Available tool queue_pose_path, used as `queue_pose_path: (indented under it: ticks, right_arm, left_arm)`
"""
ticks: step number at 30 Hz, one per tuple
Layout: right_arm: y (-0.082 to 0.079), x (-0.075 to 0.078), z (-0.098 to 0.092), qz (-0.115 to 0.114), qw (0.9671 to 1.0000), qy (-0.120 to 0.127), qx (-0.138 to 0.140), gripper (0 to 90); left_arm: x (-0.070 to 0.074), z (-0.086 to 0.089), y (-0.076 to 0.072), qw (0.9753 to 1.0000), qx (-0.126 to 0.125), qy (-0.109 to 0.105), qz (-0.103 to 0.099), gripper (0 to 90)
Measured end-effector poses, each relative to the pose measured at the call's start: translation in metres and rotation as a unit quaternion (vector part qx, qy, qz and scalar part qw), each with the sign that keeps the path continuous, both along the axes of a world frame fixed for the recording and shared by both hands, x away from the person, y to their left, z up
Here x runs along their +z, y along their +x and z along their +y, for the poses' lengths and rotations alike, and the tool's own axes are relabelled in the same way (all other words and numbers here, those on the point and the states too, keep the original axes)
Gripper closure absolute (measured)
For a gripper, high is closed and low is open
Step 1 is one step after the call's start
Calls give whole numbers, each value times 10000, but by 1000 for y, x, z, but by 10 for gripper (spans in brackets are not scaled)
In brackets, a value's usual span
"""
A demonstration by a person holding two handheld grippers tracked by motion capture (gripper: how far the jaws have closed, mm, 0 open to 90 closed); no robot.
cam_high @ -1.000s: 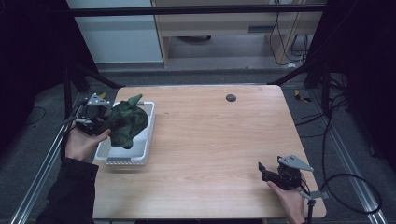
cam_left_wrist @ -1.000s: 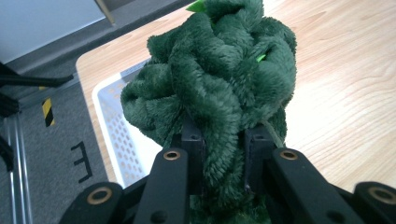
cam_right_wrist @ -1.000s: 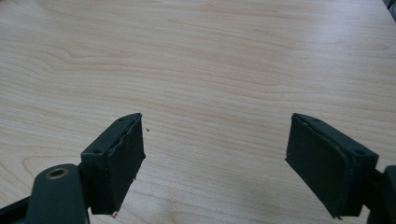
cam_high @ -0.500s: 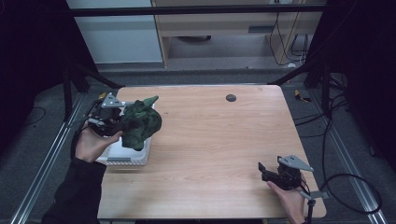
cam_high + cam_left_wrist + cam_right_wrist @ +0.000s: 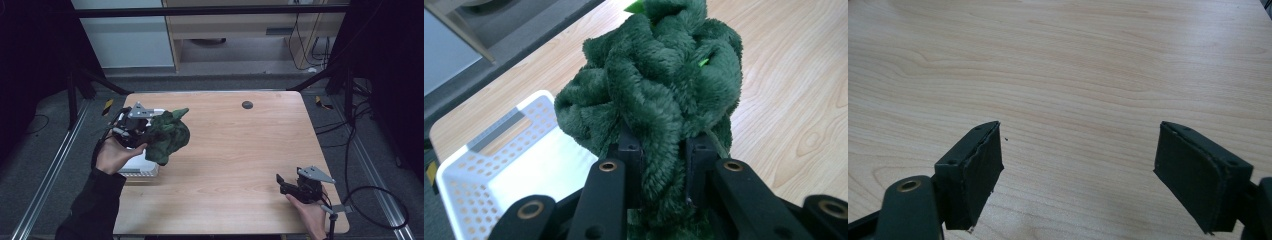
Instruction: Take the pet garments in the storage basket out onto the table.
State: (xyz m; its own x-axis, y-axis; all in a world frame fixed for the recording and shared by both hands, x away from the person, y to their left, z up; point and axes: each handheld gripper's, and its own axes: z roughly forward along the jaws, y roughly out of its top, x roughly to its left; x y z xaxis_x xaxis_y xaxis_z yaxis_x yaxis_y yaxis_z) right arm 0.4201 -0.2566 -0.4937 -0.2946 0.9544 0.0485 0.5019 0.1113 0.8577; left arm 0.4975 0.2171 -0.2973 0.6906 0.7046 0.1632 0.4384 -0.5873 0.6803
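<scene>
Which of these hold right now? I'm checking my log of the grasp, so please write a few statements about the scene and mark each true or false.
1. The left tool is shut on the green plush toy. True.
2. The plush toy lies inside the white basket. False: it is held up at the basket's edge, partly over the table.
3. The right tool is open and holds nothing. True.
4. The right tool touches the basket. False: it sits near the table's opposite corner, far from it.

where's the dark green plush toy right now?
In the high view the dark green plush toy sits at the table's left side, clamped in the left gripper and held above the right edge of the white perforated plastic basket.
</scene>
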Motion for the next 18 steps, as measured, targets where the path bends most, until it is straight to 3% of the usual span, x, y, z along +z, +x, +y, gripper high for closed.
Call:
queue_pose_path:
  ticks: [18]
  right_arm:
    - [0, 0, -1, -9, 10000, 19, -14, 188]
  left_arm:
    - [-8, -35, 5, 9988, -449, 127, 120, 747]
